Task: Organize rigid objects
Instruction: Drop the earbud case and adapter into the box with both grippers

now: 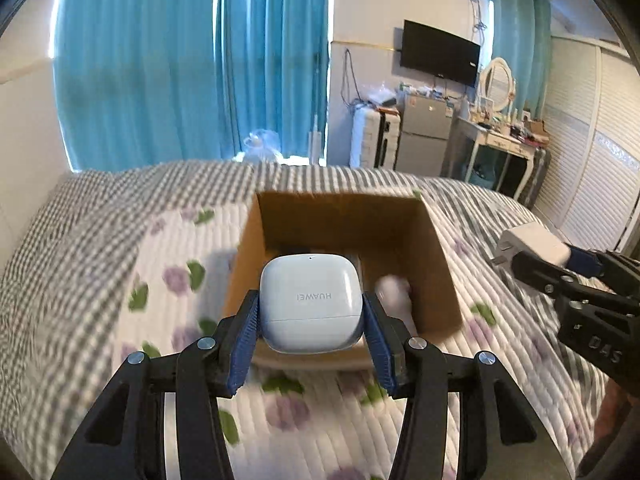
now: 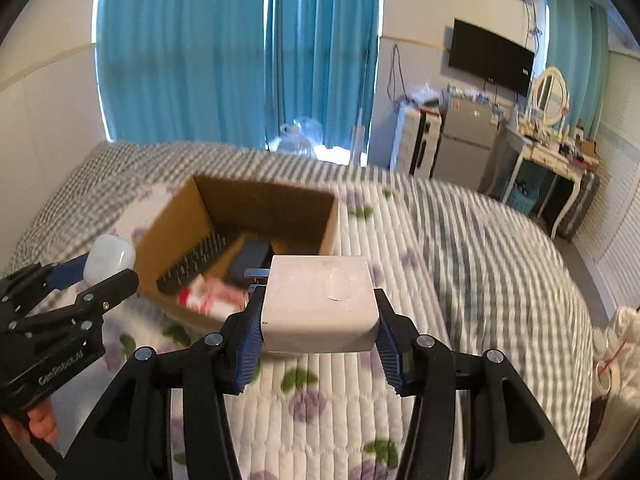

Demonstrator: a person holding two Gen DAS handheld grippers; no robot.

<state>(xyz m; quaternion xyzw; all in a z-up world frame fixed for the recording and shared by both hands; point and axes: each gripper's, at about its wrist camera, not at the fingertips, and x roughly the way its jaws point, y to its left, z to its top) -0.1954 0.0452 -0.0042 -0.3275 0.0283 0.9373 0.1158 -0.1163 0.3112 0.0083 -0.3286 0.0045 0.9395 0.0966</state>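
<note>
My left gripper (image 1: 311, 312) is shut on a white Huawei earbud case (image 1: 310, 300) and holds it above the near edge of an open cardboard box (image 1: 436, 248) on the bed. My right gripper (image 2: 318, 316) is shut on a white plug adapter (image 2: 320, 302), held to the right of the box (image 2: 168, 232). In the right wrist view the box holds a black remote (image 2: 196, 260), a dark case (image 2: 250, 258) and a red-and-white packet (image 2: 208, 296). The left gripper (image 2: 108, 268) with the earbud case (image 2: 108, 258) shows at the left there; the right gripper (image 1: 532, 258) with the adapter (image 1: 532, 240) shows at the right of the left wrist view.
The box sits on a quilted bed cover with purple flowers (image 1: 304, 412) over a grey checked blanket (image 1: 80, 216). Blue curtains (image 1: 192, 64) hang behind. A fridge (image 1: 424, 136), a dressing table (image 1: 504, 140) and a wardrobe (image 1: 592, 152) stand beyond the bed on the right.
</note>
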